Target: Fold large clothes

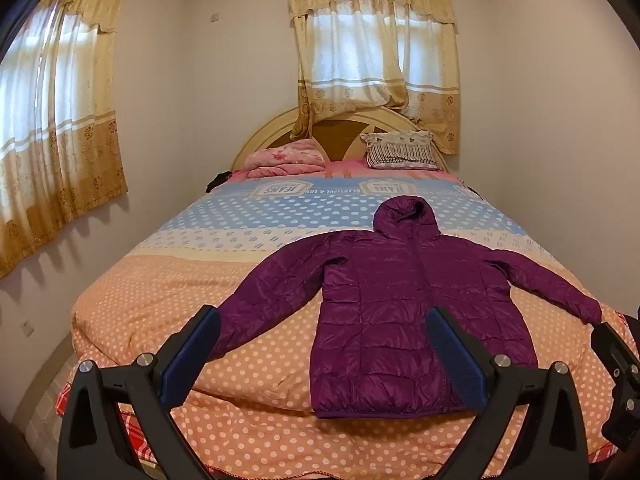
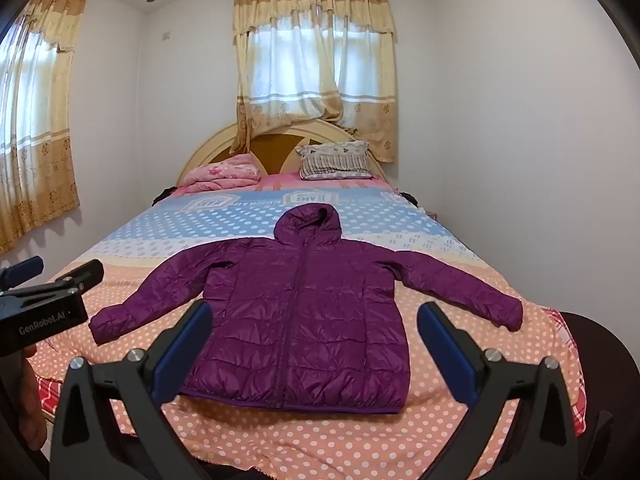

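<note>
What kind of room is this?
A bedroom, most likely: a bed with a spotted cover, a pillow against the headboard, and curtained windows.

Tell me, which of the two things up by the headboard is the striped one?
The striped pillow, on the right by the headboard, with dark stripes and a frilled top edge. The other, to its left, is a folded pink blanket with a flower print and no stripes.
</note>
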{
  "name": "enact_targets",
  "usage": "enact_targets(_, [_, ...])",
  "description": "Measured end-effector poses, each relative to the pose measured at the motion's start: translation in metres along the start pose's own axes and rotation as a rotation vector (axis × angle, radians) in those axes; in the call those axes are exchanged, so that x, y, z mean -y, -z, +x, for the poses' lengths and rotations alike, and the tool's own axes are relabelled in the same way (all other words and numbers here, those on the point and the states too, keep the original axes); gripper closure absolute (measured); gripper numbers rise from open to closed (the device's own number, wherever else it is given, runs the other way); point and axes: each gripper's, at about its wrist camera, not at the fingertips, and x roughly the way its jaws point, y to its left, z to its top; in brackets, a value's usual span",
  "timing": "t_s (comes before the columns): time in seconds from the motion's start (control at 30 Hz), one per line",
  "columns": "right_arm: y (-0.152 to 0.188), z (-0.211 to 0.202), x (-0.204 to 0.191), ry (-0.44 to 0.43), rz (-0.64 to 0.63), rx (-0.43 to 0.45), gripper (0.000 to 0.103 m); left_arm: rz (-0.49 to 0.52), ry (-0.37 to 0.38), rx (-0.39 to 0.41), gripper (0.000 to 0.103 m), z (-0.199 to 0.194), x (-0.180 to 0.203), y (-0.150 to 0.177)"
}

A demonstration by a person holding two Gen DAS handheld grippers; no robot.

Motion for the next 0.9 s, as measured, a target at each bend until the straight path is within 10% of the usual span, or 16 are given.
enact_targets(0.9, [0.0038, 0.0051, -0.0081, 0.002, -0.006, -0.030, 0.000, -0.009, 0.010, -0.023, 0.001, 0.0019, -0.0023, 0.0019])
